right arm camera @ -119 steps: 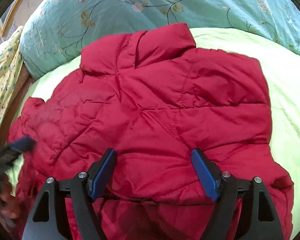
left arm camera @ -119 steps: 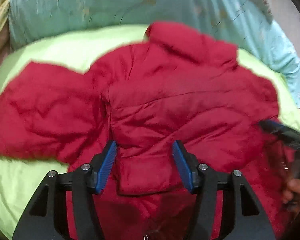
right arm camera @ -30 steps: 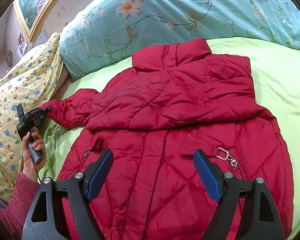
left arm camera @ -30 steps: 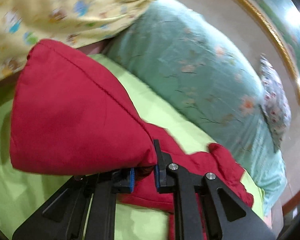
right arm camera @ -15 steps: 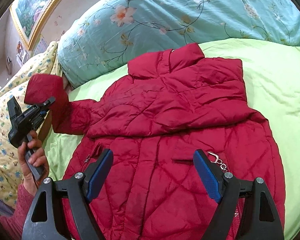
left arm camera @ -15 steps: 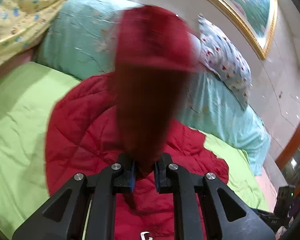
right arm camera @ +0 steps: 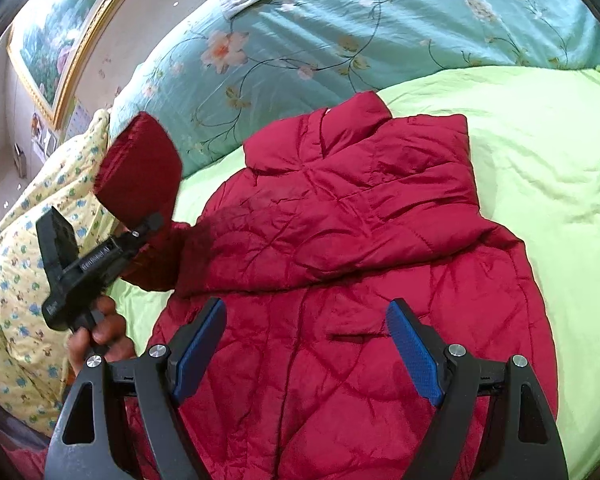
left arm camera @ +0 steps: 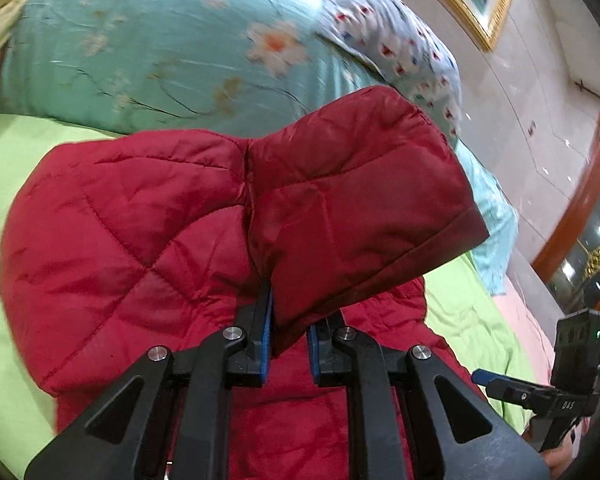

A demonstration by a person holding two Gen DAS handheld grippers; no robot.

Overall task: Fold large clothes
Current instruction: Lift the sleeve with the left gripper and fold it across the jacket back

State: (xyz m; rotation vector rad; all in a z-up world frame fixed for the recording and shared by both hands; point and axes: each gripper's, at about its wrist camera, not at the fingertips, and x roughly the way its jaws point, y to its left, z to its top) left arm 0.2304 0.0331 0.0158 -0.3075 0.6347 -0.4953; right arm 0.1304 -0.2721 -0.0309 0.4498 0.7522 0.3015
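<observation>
A red quilted jacket [right arm camera: 360, 240] lies on the green bedsheet [right arm camera: 540, 160], collar toward the pillows, its right side folded over the body. My left gripper [left arm camera: 288, 320] is shut on the cuff end of the left sleeve [left arm camera: 352, 200] and holds it raised above the jacket body [left arm camera: 120, 240]. In the right wrist view the left gripper [right arm camera: 152, 222] shows at the left with the sleeve [right arm camera: 140, 172] standing up from it. My right gripper [right arm camera: 306, 344] is open and empty, hovering over the jacket's lower front.
A teal floral duvet [right arm camera: 340, 32] lies behind the jacket. A yellow patterned blanket [right arm camera: 16, 280] is at the left. A white patterned pillow [left arm camera: 400, 48] rests on the duvet. The other handheld gripper [left arm camera: 548, 392] shows at the right edge of the left wrist view.
My left gripper has lifted the sleeve off the bed and swung it over toward the jacket body. My right gripper has stayed open, barely moving.
</observation>
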